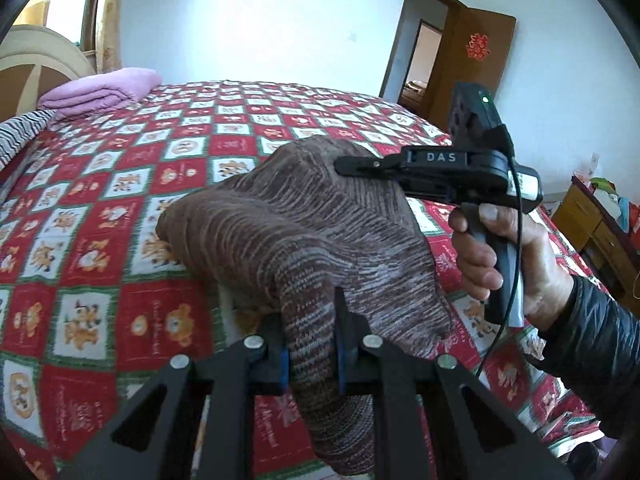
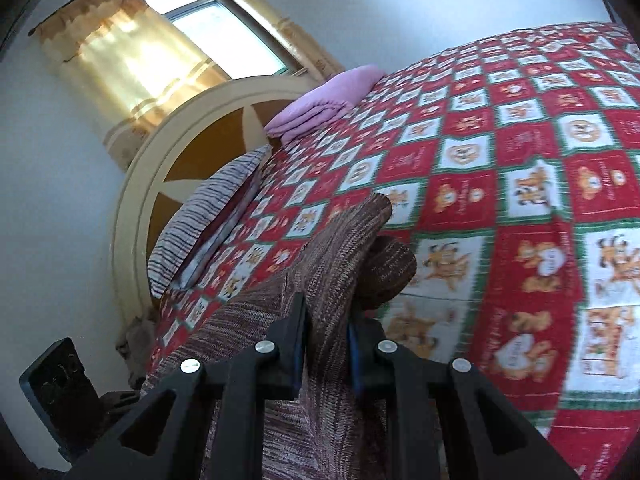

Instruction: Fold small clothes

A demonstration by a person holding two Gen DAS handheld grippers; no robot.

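Left wrist view shows the left gripper and right gripper both pinching a brown knit garment, held up over the checkered bedspread. Likely mid-carry; next it needs lowering and spreading flat before folding.

1. A home bedroom is shown: a bed is covered with a red cartoon-patterned quilt.
2. A curved headboard, curtained window and wooden door are seen.
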